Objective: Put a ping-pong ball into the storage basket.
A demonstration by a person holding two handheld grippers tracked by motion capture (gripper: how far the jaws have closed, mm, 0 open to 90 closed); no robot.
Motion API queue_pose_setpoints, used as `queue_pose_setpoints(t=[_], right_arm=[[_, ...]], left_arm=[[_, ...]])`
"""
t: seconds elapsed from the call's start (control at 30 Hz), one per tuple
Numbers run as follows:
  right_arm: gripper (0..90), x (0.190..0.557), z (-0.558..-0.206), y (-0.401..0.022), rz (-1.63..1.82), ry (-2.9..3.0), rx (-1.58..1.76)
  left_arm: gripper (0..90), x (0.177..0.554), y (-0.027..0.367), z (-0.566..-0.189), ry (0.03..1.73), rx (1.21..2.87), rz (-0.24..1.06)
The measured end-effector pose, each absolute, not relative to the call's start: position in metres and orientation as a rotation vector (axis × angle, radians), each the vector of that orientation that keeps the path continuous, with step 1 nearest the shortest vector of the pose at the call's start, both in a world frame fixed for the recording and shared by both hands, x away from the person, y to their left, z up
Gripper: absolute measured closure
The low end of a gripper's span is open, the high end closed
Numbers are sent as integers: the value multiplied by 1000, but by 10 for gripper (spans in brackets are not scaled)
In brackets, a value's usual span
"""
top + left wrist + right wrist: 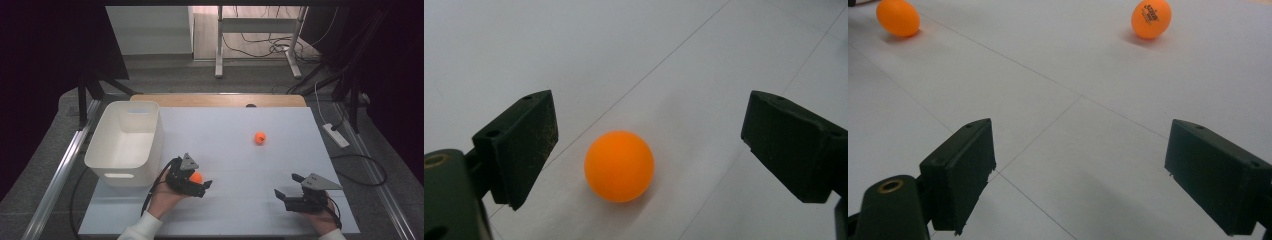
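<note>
The left gripper (649,150) has its two black fingers (519,145) spread wide apart, with an orange ball (619,166) resting on the white surface (574,50) between them. Neither finger touches the ball; it sits a little nearer the finger on the left of that gripper's view. From the high view, this gripper (192,182) lies low over the near left part of the surface, and the ball (196,176) peeks out beside it.

The ball looks like a table tennis ball: very light, hollow, smooth and hard-shelled. It would likely roll away at a slight nudge and could pop out of a pinch that is off-centre. The safest hold appears to be across its widest middle, the fingers closing evenly from both sides with gentle pressure.

The right gripper (289,188) is also released, its fingers (960,170) wide apart with nothing between them, resting over the near right part of the surface. Its view looks across bare white surface towards two balls farther off.

A second orange ball (260,138) lies alone on the surface, well apart from both grippers, towards the far right. A white bin (125,145) with an open top stands at the left edge, near the left gripper. It looks empty.
</note>
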State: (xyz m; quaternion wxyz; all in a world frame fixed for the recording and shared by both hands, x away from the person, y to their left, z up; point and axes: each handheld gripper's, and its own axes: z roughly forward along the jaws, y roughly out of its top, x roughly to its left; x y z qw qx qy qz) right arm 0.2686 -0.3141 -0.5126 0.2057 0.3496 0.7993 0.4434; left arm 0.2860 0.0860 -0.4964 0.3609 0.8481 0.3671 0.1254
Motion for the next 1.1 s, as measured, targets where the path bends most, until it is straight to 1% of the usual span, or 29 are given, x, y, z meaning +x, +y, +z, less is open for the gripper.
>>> queue_pose_setpoints(t=[0.47, 0.83, 1.1], right_arm=[[122, 269, -513, -314, 1225, 2227, 970], [122, 269, -513, -314, 1218, 2226, 970], [122, 269, -513, -314, 1216, 2226, 969]], left_arm=[[93, 292, 90, -512, 1009, 2223, 329], [95, 295, 89, -519, 1015, 2258, 335], [117, 296, 90, -520, 1024, 2264, 332]])
